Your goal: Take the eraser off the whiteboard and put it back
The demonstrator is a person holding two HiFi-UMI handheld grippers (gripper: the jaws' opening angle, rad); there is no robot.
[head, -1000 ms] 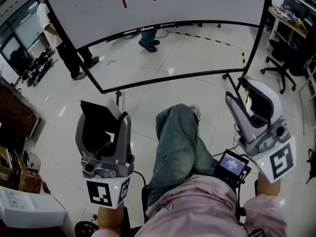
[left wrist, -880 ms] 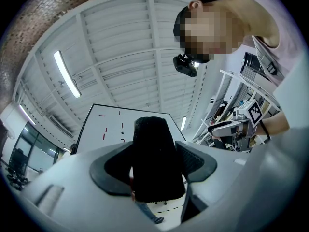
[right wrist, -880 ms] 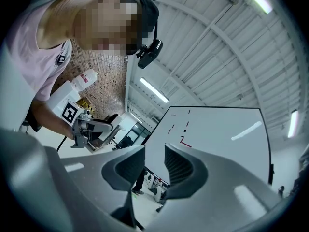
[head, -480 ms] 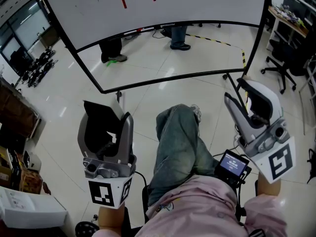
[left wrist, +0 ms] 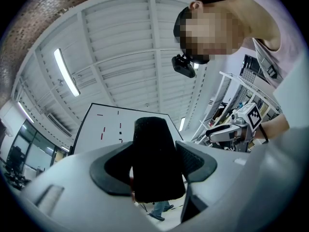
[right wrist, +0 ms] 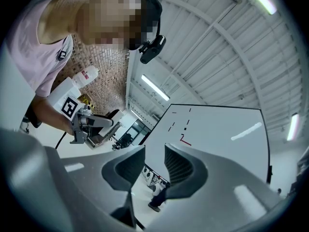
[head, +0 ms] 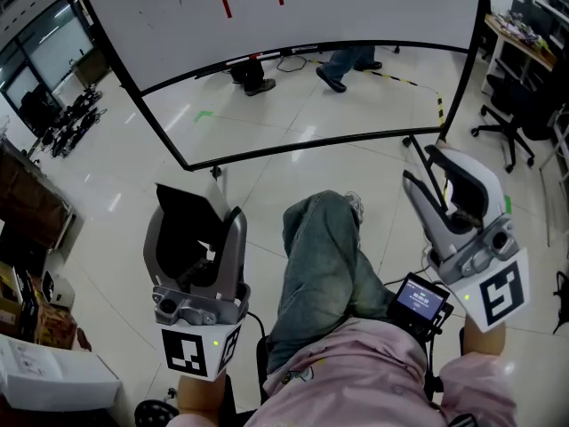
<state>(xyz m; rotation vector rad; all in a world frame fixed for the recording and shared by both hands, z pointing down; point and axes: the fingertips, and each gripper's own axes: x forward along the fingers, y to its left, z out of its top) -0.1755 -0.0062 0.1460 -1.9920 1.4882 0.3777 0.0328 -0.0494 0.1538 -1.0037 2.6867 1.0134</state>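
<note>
Left hand-held gripper [head: 197,216] is clamping a black, felt-faced block eraser [left wrist: 155,158], its jaws standing wide with the pads pressing on the block's two sides and the block poking out past the tips. Right hand-held gripper [right wrist: 154,166] is holding nothing, its jaws sitting a narrow gap apart, and both tools are pointing up and ahead over the seated person's denim-clad knee [head: 324,256]. So the eraser is off the large black-framed whiteboard [head: 356,7], which is standing well apart from it across the glossy pale floor [head: 267,123]; the putting back is looking like the step to come.

Several things are threatening that step. The block is riding between only two pads, so a loosening grip or a bump on the frame could be dropping it to the floor. Letting go before its back is lying flat on the board could be sending it sliding down. A hard push might be rocking the freestanding board, with someone's feet [head: 348,63] passing just behind it
</note>
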